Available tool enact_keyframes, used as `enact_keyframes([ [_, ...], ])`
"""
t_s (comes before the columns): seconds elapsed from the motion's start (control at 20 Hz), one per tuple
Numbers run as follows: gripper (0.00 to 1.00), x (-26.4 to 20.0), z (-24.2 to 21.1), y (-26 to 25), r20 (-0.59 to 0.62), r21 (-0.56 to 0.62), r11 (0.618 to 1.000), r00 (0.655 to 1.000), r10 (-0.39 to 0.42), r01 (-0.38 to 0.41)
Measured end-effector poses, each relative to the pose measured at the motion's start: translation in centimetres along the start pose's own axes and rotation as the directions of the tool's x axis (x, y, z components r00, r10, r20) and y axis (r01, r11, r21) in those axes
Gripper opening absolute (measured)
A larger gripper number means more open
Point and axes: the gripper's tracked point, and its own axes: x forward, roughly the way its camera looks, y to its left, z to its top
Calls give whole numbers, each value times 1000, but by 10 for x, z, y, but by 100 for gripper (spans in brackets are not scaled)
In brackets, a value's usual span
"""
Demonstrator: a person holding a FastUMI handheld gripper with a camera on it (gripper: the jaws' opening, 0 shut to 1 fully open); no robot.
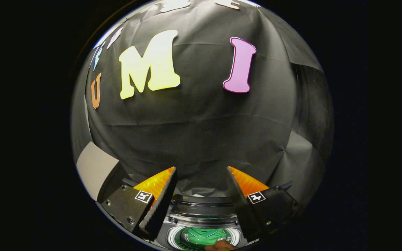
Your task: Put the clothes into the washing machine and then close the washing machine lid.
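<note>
My gripper (202, 170) is open, its two orange-and-black fingers (159, 195) spread wide with nothing between them. It is held high and points at the black cloth wall. Below and between the fingers lies the top of a small washing machine (201, 223), its round opening showing a green drum (202, 237) inside. A dark transparent lid (202, 209) stands up at the back of the opening. A bit of brownish cloth (220, 245) lies at the near rim of the opening; how much of it there is I cannot tell.
The black cloth wall rises close behind the machine. A pale grey panel (94, 167) shows low to the left of the fingers.
</note>
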Motion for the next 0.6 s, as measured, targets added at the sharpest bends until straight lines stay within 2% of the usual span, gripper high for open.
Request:
enact_keyframes([
  [0.15,82,8,-11,-1,-30,36,999,1000,9,-8],
  [0.3,81,10,-10,-1,4,40,999,1000,10,-10],
  [0.6,82,6,-7,0,177,28,999,984,25,-30],
])
